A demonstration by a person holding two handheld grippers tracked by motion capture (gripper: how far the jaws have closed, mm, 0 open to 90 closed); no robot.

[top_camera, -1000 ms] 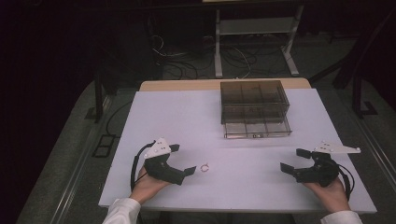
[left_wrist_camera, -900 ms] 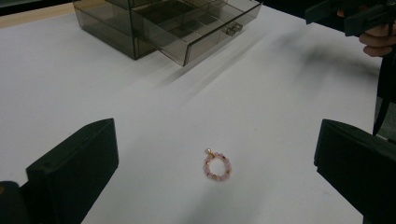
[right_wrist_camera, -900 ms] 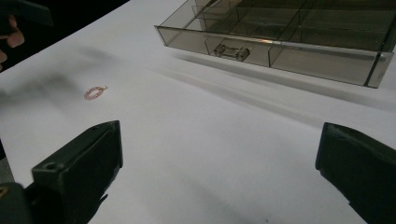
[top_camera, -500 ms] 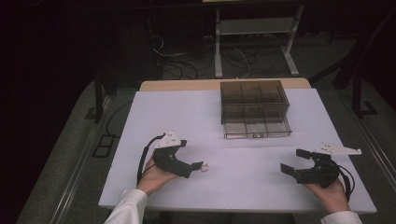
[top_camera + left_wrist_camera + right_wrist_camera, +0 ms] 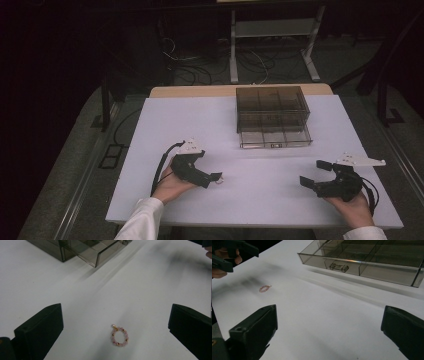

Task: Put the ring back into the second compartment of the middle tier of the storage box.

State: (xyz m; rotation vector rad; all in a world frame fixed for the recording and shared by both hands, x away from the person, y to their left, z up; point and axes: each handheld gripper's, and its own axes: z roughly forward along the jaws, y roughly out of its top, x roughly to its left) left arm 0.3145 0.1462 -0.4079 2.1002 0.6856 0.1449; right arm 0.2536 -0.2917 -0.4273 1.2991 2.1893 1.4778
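Note:
A small pink beaded bracelet (image 5: 119,335) with gold beads lies flat on the white table (image 5: 165,125). My left gripper (image 5: 116,322) is open just behind it, one black jaw on each side, touching nothing. From above, the left gripper (image 5: 214,177) has its tips right at the bracelet (image 5: 219,181). At the table's right front my right gripper (image 5: 312,173) is open and holds nothing. In its own view the right gripper (image 5: 329,322) faces the bracelet (image 5: 264,288) far off at the left, apart from it.
A smoke-tinted clear drawer box (image 5: 272,107) stands at the back centre of the table, its bottom drawer (image 5: 275,139) pulled out with divided compartments. That drawer's handle (image 5: 339,267) faces me. Cables and a metal stand (image 5: 272,30) lie on the floor beyond the table.
My left gripper has slid right and slightly forward until its tips reach the bracelet. The right gripper has hardly moved. The bracelet lies where it was.

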